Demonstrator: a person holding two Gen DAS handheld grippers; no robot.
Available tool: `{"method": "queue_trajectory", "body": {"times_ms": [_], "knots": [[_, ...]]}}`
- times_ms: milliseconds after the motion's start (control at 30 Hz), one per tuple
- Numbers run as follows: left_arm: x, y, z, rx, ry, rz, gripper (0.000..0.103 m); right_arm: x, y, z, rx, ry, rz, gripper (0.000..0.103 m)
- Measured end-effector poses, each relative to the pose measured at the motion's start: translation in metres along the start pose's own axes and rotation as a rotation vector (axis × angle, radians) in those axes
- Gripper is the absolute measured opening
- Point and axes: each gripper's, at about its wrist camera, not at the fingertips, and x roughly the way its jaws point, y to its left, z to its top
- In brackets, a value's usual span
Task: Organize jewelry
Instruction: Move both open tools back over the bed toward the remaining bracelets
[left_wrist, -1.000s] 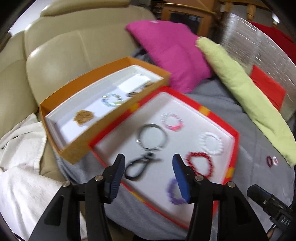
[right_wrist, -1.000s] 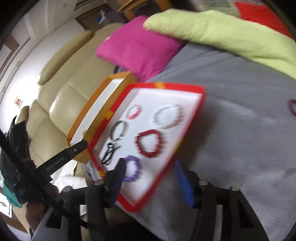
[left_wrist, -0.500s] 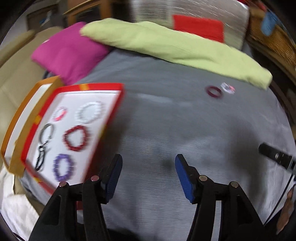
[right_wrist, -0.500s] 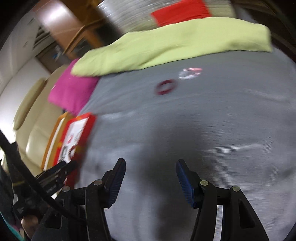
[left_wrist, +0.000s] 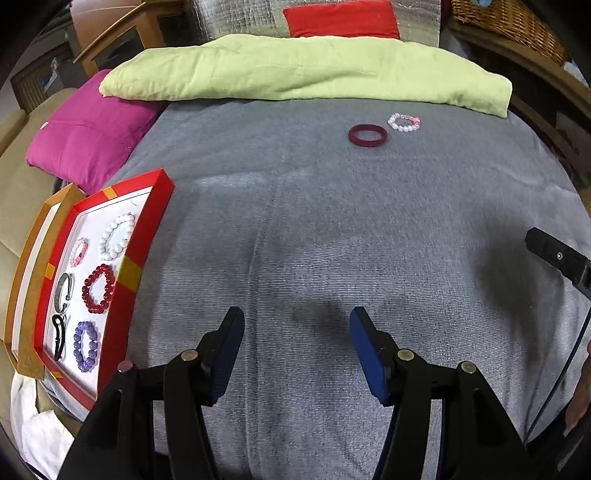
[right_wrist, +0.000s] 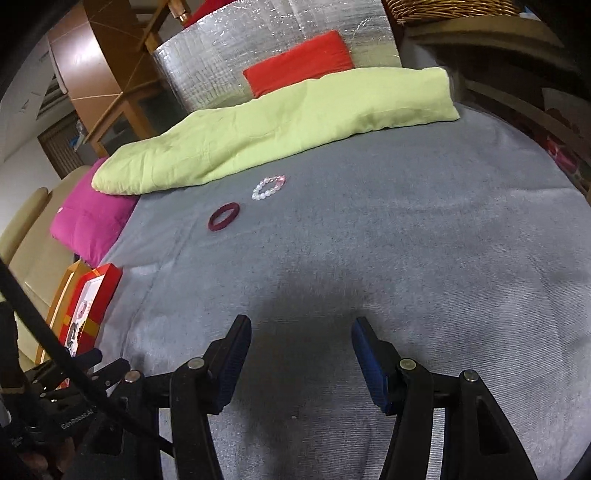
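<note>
A dark red bangle (left_wrist: 367, 135) (right_wrist: 224, 216) and a white and pink bead bracelet (left_wrist: 405, 122) (right_wrist: 269, 187) lie side by side on the grey blanket (left_wrist: 332, 240), far ahead of both grippers. At the left, a red-rimmed tray (left_wrist: 127, 273) (right_wrist: 96, 295) holds several bracelets, with an orange box (left_wrist: 29, 280) beside it. My left gripper (left_wrist: 297, 319) is open over bare blanket with nothing between its fingers. My right gripper (right_wrist: 301, 326) is also open and empty above the blanket.
A lime green quilt (left_wrist: 303, 72) lies folded across the back, a magenta cushion (left_wrist: 88, 136) at the left, and a red cushion (left_wrist: 341, 18) against a silver panel behind. A beige sofa (right_wrist: 26, 236) stands beyond the left edge. Wicker baskets (left_wrist: 509, 22) sit at the back right.
Both grippers have swung right, away from the tray and out over the open blanket. The tray slid from centre view to the left edge; the bangle and bead bracelet came into view ahead.
</note>
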Motion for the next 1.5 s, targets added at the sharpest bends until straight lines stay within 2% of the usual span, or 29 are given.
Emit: {"method": "queue_trajectory", "body": {"times_ms": [200,300,500,600,633,667,733,800,867,933,1000,1133,1233,1300,1500], "knots": [[0.008,-0.009,0.007,0.02,-0.006,-0.016,0.06,0.002,-0.002,-0.004,-0.005,0.004,-0.002,0.061],[0.01,-0.015,0.02,0.033,-0.042,-0.03,0.06,0.004,-0.003,-0.005,-0.003,0.009,-0.013,0.061],[0.026,-0.023,0.05,0.028,-0.117,-0.111,0.06,0.004,-0.004,-0.007,-0.019,-0.012,-0.058,0.061],[0.047,-0.022,0.05,0.018,-0.094,-0.119,0.06,0.003,-0.005,-0.006,-0.022,-0.024,-0.082,0.061],[0.055,-0.019,0.045,0.007,-0.091,-0.137,0.063,0.005,-0.005,-0.005,-0.022,-0.02,-0.09,0.061],[0.054,-0.016,0.042,-0.011,-0.123,-0.14,0.07,0.007,-0.005,-0.005,-0.022,-0.016,-0.093,0.061],[0.055,-0.015,0.043,-0.034,-0.105,-0.119,0.074,0.013,-0.005,-0.005,-0.028,0.0,-0.109,0.061],[0.056,-0.016,0.044,-0.035,-0.099,-0.107,0.078,0.021,-0.004,-0.006,-0.037,0.014,-0.128,0.064],[0.058,-0.014,0.045,-0.045,-0.092,-0.101,0.084,0.024,0.001,-0.007,-0.068,0.01,-0.139,0.074],[0.061,-0.01,0.048,-0.071,-0.074,-0.124,0.086,0.028,0.006,-0.009,-0.095,0.026,-0.136,0.083],[0.062,-0.012,0.047,-0.06,-0.071,-0.125,0.087,0.031,0.012,-0.011,-0.128,0.043,-0.15,0.087],[0.063,-0.014,0.047,-0.051,-0.062,-0.135,0.088,0.038,0.018,-0.011,-0.146,0.112,-0.146,0.102],[0.064,-0.012,0.049,-0.056,-0.046,-0.156,0.089,0.047,0.031,-0.01,-0.218,0.19,-0.211,0.103],[0.063,-0.012,0.049,-0.061,-0.041,-0.163,0.089,0.049,0.032,-0.007,-0.204,0.212,-0.213,0.103],[0.057,-0.008,0.048,-0.086,-0.033,-0.183,0.089,0.051,0.038,-0.009,-0.205,0.228,-0.232,0.103]]}}
